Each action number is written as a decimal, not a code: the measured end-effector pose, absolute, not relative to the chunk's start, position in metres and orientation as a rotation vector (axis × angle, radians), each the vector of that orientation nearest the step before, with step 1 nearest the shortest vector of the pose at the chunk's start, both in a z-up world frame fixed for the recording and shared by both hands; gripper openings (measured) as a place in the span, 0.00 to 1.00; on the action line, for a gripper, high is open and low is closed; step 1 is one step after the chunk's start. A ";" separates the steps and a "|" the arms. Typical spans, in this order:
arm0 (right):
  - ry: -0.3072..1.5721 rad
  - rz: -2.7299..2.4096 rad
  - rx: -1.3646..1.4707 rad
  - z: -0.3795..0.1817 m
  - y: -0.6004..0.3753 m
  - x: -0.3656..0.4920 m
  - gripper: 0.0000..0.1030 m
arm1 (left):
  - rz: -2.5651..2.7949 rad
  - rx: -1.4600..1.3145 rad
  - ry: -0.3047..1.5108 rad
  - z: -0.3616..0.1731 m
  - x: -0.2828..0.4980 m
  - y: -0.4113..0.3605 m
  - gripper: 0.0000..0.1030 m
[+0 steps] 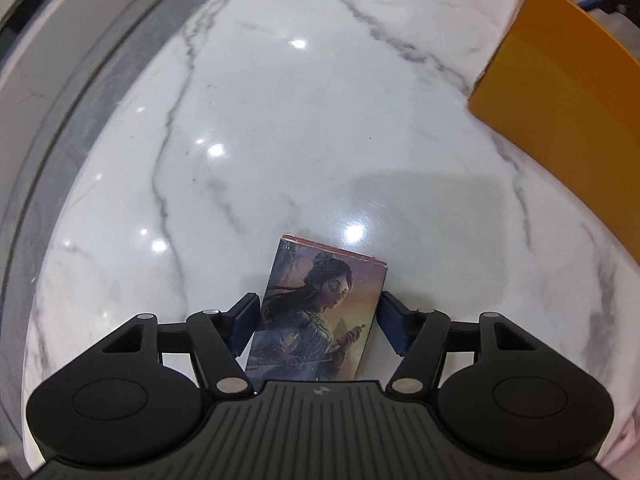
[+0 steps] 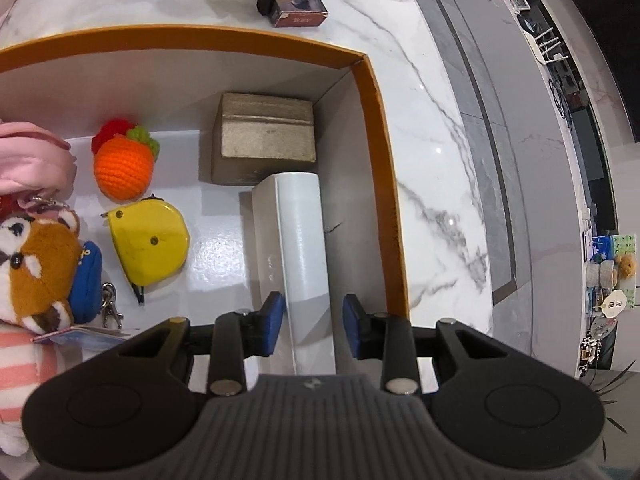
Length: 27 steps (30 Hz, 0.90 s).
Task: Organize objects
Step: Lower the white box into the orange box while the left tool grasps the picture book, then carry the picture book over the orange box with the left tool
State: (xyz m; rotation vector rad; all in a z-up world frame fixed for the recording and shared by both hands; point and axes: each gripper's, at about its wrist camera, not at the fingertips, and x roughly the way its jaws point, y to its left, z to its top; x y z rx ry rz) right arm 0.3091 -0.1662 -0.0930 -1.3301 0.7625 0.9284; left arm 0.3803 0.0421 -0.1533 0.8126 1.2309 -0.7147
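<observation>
Pads of my left gripper (image 1: pixel 318 326) straddle an illustrated card box (image 1: pixel 320 312) on the marble counter (image 1: pixel 280 140), not clearly pressing it. My right gripper (image 2: pixel 314 326) hangs parted around a white box (image 2: pixel 300 248) inside the orange-walled box (image 2: pixel 384 184), beyond it a cardboard box (image 2: pixel 266 136).

Surface finishes, counter and box contents

Counter (image 1: pixel 304 120): polished, glossy marble look. Orange box (image 2: pixel 384 168): matt card, white lining. Crocheted yarn carrot (image 2: pixel 124 168); glossy yellow plastic tape measure (image 2: pixel 152 240); plush toy (image 2: pixel 36 272); rough brown cardboard carton (image 2: pixel 266 136); smooth white box (image 2: pixel 300 248).

Black ribbed gripper (image 1: pixel 316 322); blue, perhaps rubber, pads (image 1: pixel 245 322).
</observation>
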 end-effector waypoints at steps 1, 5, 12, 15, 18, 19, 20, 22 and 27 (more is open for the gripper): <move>0.763 0.927 -1.330 -0.089 -0.168 0.308 0.33 | -0.701 0.806 1.226 -0.153 0.377 0.042 0.71; 0.776 0.924 -1.321 -0.090 -0.172 0.305 0.34 | -0.652 0.824 1.178 -0.151 0.361 0.038 0.71; 0.752 0.866 -1.285 -0.093 -0.171 0.326 0.29 | -0.618 0.783 1.097 -0.127 0.327 0.032 0.69; 0.754 0.864 -1.277 -0.094 -0.172 0.328 0.24 | -0.641 0.716 1.022 -0.096 0.312 0.029 0.69; 0.762 0.859 -1.295 -0.098 -0.174 0.325 0.17 | -0.684 0.728 0.943 -0.061 0.291 0.016 0.69; 0.761 0.854 -1.302 -0.098 -0.175 0.324 0.17 | -0.701 0.736 0.915 -0.048 0.284 0.009 0.69; 0.760 0.847 -1.299 -0.098 -0.177 0.324 0.17 | -0.720 0.746 0.892 -0.037 0.276 0.001 0.69; 0.768 0.835 -1.272 -0.096 -0.181 0.325 0.16 | -0.779 0.774 0.841 -0.015 0.261 -0.020 0.69; 0.775 0.835 -1.222 -0.093 -0.189 0.328 0.16 | -0.924 0.870 0.766 0.001 0.233 -0.083 0.69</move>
